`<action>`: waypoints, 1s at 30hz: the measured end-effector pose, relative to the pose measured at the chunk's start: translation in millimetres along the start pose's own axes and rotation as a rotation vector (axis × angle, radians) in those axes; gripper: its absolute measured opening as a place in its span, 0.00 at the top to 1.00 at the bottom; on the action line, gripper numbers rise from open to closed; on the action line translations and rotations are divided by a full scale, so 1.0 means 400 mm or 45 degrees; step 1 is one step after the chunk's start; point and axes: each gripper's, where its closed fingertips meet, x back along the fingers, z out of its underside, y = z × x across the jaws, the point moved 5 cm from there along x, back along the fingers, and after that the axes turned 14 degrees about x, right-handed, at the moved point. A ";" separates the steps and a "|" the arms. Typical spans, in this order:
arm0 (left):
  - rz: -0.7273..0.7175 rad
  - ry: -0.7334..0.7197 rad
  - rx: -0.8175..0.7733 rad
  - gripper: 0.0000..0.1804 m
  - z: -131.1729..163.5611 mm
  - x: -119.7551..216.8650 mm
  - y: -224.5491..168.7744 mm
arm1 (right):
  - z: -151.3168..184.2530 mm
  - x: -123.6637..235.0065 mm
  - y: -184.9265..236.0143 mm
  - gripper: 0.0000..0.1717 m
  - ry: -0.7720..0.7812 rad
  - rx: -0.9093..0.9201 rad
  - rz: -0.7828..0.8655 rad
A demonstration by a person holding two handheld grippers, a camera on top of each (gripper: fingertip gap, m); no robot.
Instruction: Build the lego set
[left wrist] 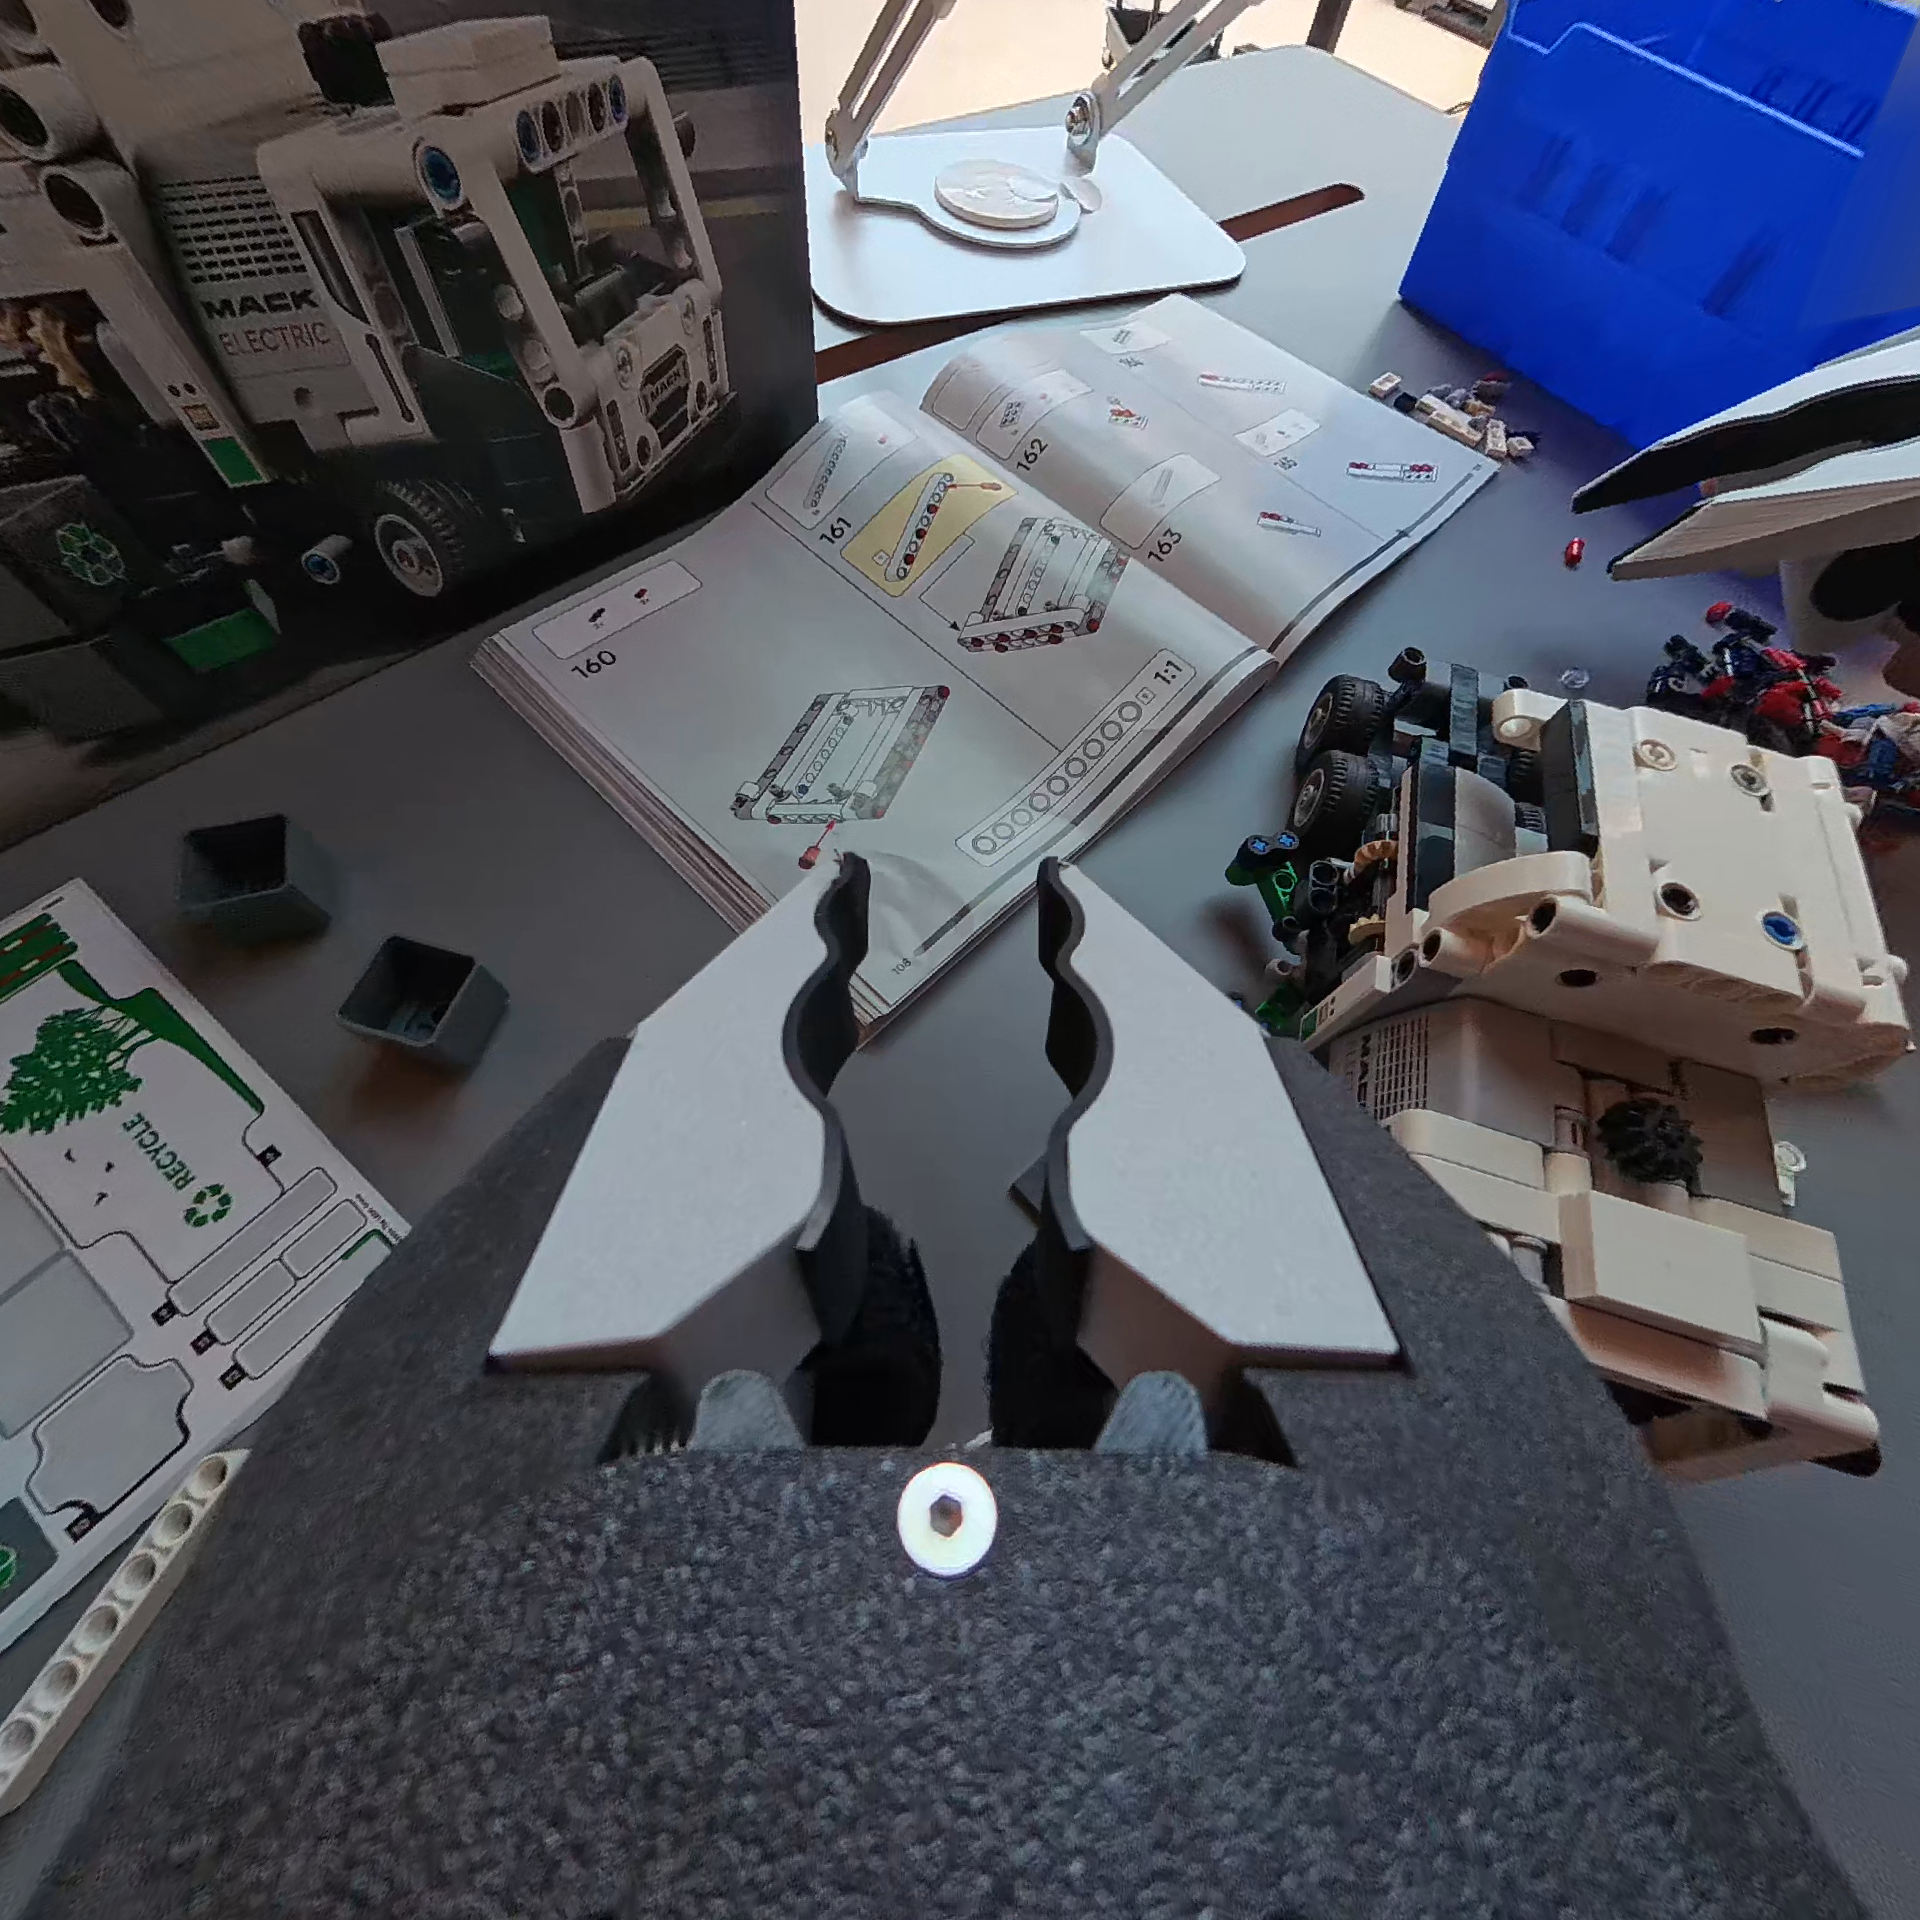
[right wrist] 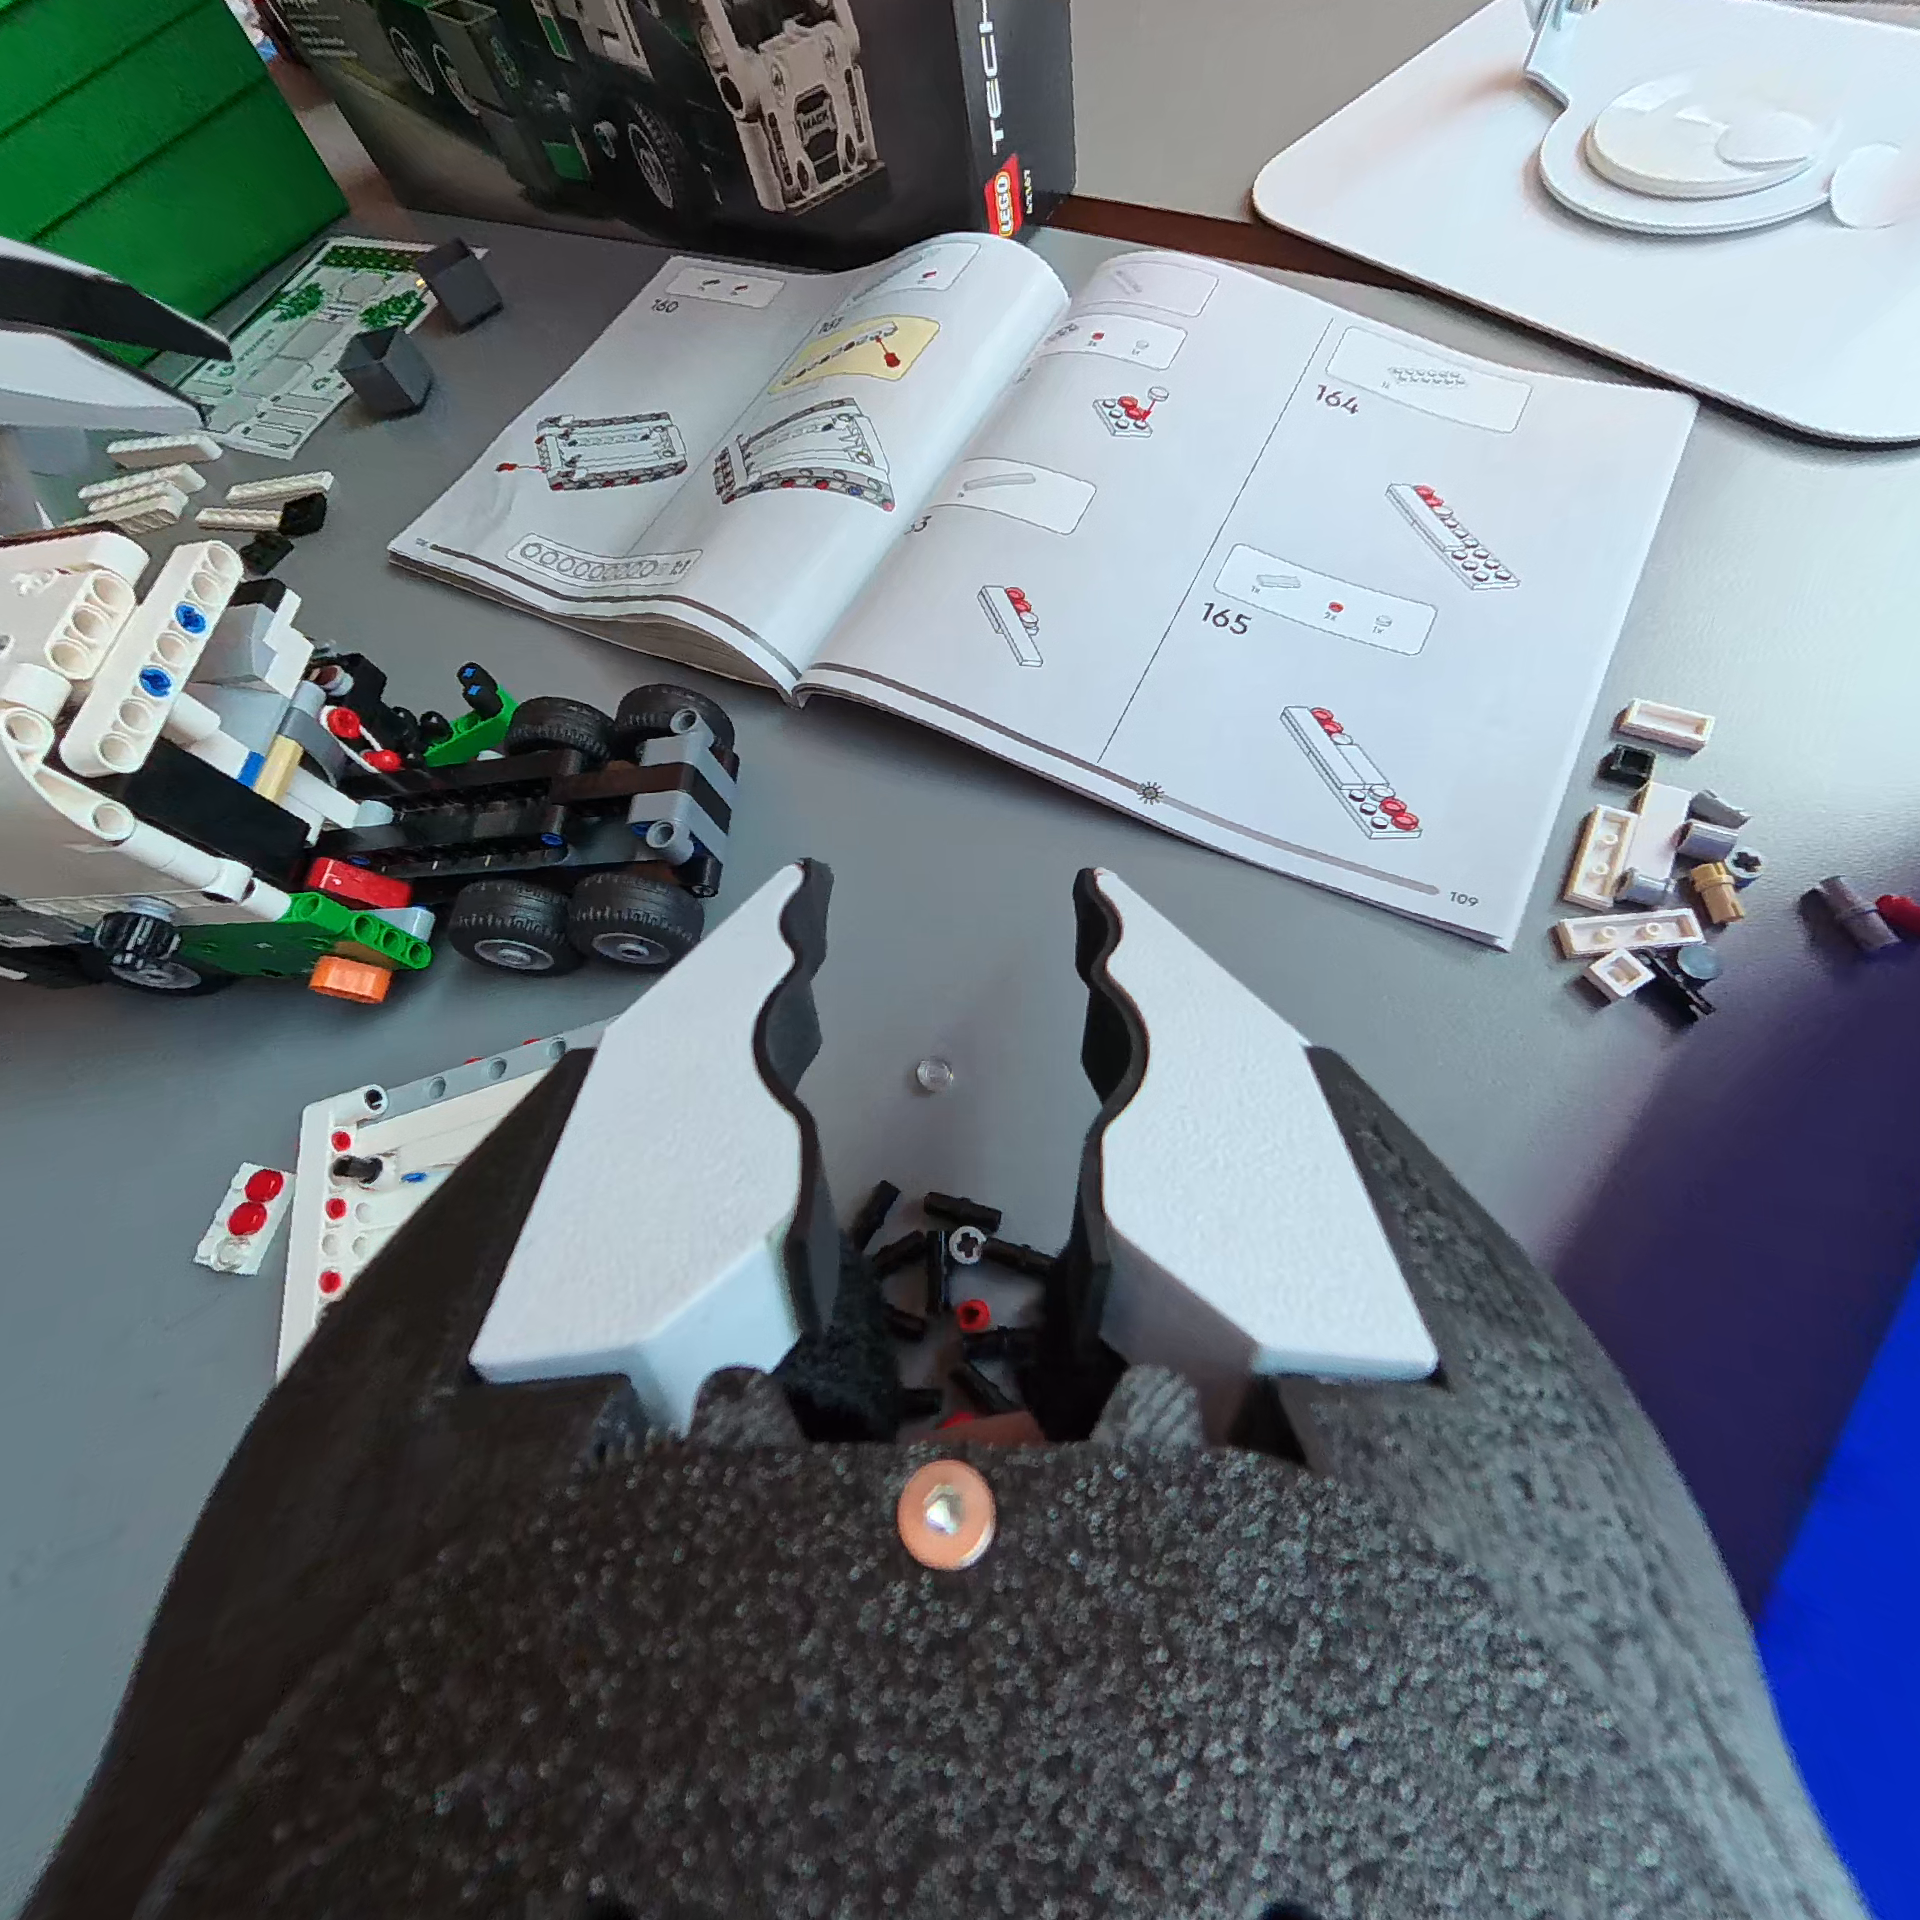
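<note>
My left gripper (left wrist: pixel 951 883) is open with nothing between its pads. It hovers over the near corner of an open instruction booklet (left wrist: pixel 966 644) on the grey table. A part-built white toy truck (left wrist: pixel 1590 997) lies to its right. My right gripper (right wrist: pixel 951 883) is open with nothing between its pads, above bare table just in front of the booklet (right wrist: pixel 1091 540). A small clear round stud (right wrist: pixel 934 1074) lies on the table below its jaws, and a heap of black pins (right wrist: pixel 956 1257) lies nearer. The truck's wheeled chassis (right wrist: pixel 499 810) is to its left.
The set's box (left wrist: pixel 395 312) stands behind the booklet. A sticker sheet (left wrist: pixel 135 1226) and two dark grey bins (left wrist: pixel 426 1003) lie left. A blue bin (left wrist: pixel 1683 197), a white lamp base (right wrist: pixel 1621 208), small loose pieces (right wrist: pixel 1652 862) and a white beam frame (right wrist: pixel 395 1164) are around. Across from one pair of fingers to the other is roughly 25 centimeters. Measured from the fingertips, the small clear round stud (right wrist: pixel 934 1074) is 5 centimeters or so from the right gripper and 25 centimeters from the left. It turns up in the left wrist view (left wrist: pixel 1571 680) as well.
</note>
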 end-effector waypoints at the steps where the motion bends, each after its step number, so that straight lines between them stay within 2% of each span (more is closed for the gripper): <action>1: -0.005 0.009 -0.003 0.83 0.003 -0.002 0.002 | 0.001 0.001 -0.001 0.73 -0.001 -0.001 0.000; 20: -0.021 -0.009 -0.011 0.83 -0.011 0.023 0.010 | -0.005 0.009 -0.006 0.74 -0.017 0.016 0.011; 22: -0.122 -0.039 -0.030 0.83 -0.038 0.073 0.032 | -0.012 0.010 0.001 0.74 -0.029 0.021 -0.001; 26: -0.282 -0.148 -0.014 0.83 -0.081 0.246 0.045 | -0.025 0.018 0.024 0.75 -0.049 0.072 -0.011; 30: -0.414 -0.081 0.021 0.84 -0.015 0.367 0.037 | -0.027 0.015 0.050 0.76 -0.051 0.117 -0.018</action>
